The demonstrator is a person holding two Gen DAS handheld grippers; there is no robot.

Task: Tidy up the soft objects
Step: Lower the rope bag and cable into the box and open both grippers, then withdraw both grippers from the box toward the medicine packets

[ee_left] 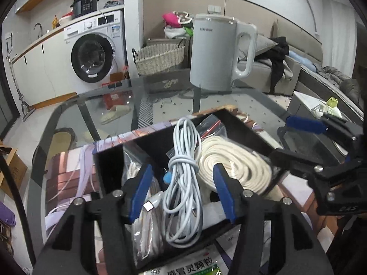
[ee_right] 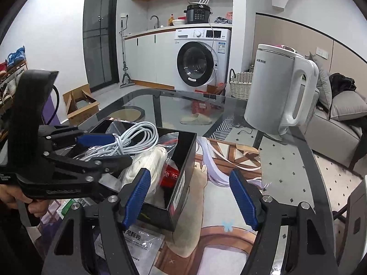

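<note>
I see a bundle of white cable (ee_left: 183, 171) lying in the black box (ee_left: 110, 165) on the glass bench (ee_left: 96, 105), looped into a long hank and cinched round its middle by its own wrap. Its long axis runs from near to far in the left wrist view, one looped end toward the far wall of the box, the other end toward me. Just right of it in the box lies a flat coil of cream rope (ee_left: 234, 162); on its left, a clear bag (ee_left: 135, 160). My left claw (ee_left: 182, 192) stands part open astride the cable, pads clear of it. My right claw (ee_right: 190, 197) is wide, empty, over the box's right wall and the printed mat (ee_right: 229, 206).
</note>
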